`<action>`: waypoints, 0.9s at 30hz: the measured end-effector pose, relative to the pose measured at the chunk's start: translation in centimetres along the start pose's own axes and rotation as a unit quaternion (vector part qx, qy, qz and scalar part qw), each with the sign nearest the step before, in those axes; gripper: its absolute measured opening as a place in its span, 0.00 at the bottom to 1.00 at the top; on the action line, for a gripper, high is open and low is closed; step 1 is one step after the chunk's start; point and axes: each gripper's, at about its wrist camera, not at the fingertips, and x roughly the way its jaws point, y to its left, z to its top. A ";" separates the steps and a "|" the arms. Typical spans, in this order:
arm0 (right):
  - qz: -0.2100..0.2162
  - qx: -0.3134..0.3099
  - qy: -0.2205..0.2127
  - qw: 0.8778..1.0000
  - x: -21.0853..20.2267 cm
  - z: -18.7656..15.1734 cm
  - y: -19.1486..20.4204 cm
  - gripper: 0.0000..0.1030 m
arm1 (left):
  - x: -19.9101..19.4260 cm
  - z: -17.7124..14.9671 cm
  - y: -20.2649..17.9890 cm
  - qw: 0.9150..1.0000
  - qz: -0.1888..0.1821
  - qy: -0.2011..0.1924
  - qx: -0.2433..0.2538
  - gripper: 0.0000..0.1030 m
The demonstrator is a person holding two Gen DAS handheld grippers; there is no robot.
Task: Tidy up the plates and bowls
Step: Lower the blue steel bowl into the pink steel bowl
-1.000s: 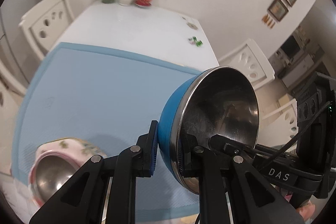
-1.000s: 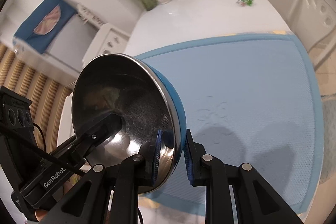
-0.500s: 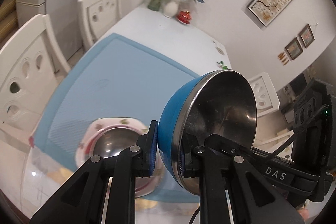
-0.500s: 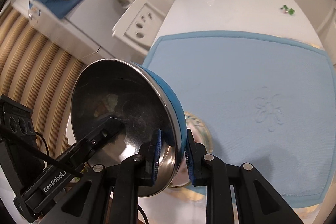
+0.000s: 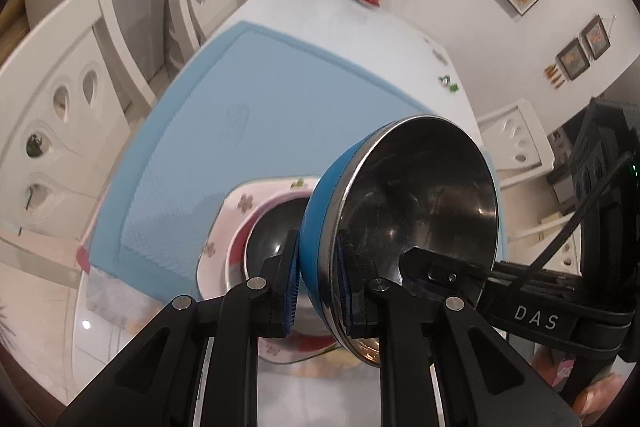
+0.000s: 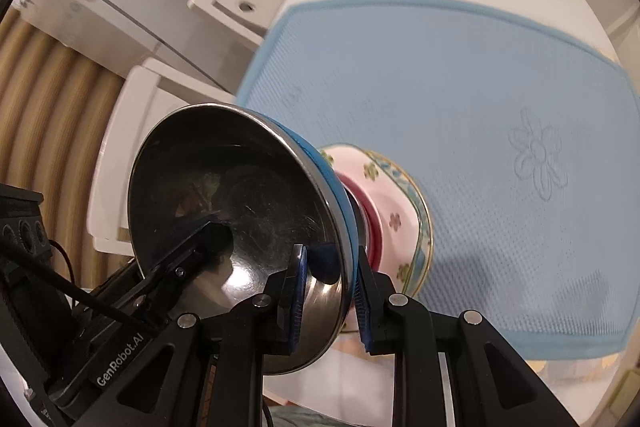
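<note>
The left gripper [image 5: 316,279] is clenched on the rim of a round steel bowl with a blue outer shell [image 5: 416,211], one pad on the blue outside and one on the polished inside. The right gripper [image 6: 326,291] pinches the opposite edge of the same bowl [image 6: 240,219] in the same way, so the bowl hangs between the two tools above the near edge of the light blue textured mat [image 5: 256,115].

The bowl is likely light and stiff, but the smooth metal lining looks slippery, so the thin rim, taken at two opposite spots as now, seems the safest hold. Being round, it has no long axis. In each view it sits tilted, its mouth facing the other tool.

Just below sits a smaller steel bowl with a red rim [image 5: 272,231] on a pink floral porcelain plate [image 5: 236,211], which looks fragile and probably wants a gentle set-down.
</note>
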 end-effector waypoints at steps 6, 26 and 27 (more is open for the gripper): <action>-0.023 0.009 0.016 1.000 1.8 -0.5 -0.1 0.22 | 1.4 -0.6 1.1 1.000 -0.013 0.029 0.002 0.13; -0.026 0.041 0.026 0.998 3.0 -0.8 -1.1 0.21 | 3.1 0.1 1.6 0.998 -0.004 0.057 0.033 0.22; -0.026 0.043 0.027 0.998 3.1 -0.9 -0.9 0.21 | 3.1 0.1 1.7 0.998 -0.002 0.057 0.033 0.24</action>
